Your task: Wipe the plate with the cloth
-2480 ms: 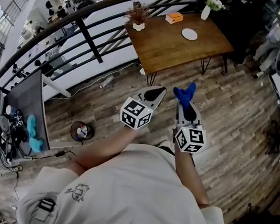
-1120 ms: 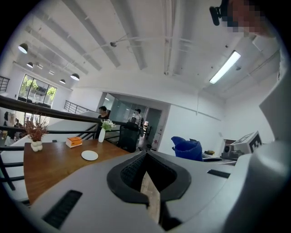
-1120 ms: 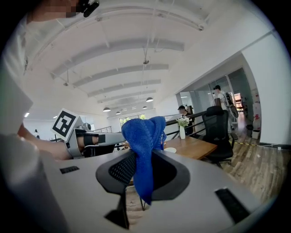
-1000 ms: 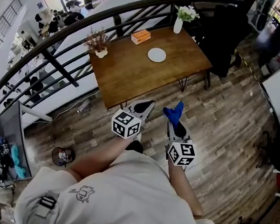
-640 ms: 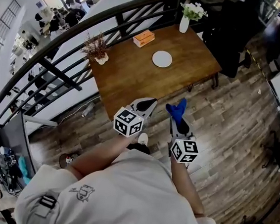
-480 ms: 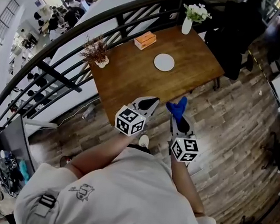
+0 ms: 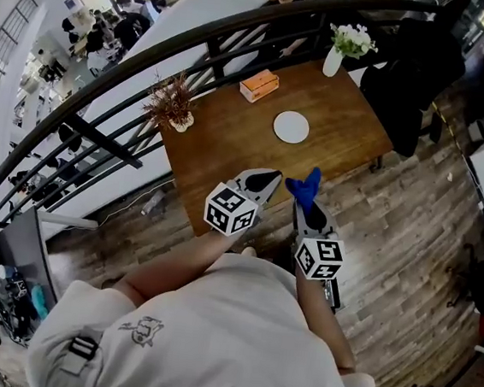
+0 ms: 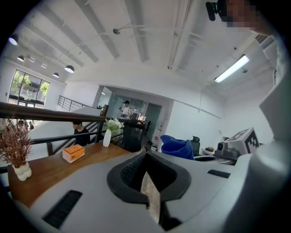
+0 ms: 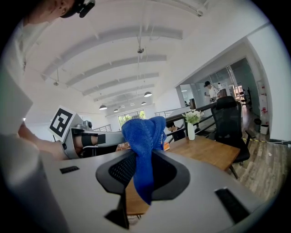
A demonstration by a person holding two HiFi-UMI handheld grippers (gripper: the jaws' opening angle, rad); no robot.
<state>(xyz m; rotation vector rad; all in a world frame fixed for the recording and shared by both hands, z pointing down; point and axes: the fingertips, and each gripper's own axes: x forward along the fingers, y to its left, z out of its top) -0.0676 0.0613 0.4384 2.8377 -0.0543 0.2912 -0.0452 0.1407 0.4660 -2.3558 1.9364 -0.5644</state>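
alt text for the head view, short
Seen from above, a person holds two tools: the right tool grips a blue cloth, the left tool is shut and empty. Ahead, a white plate sits on a wooden table.

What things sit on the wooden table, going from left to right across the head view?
potted dried plant → orange box → white plate → vase of white flowers
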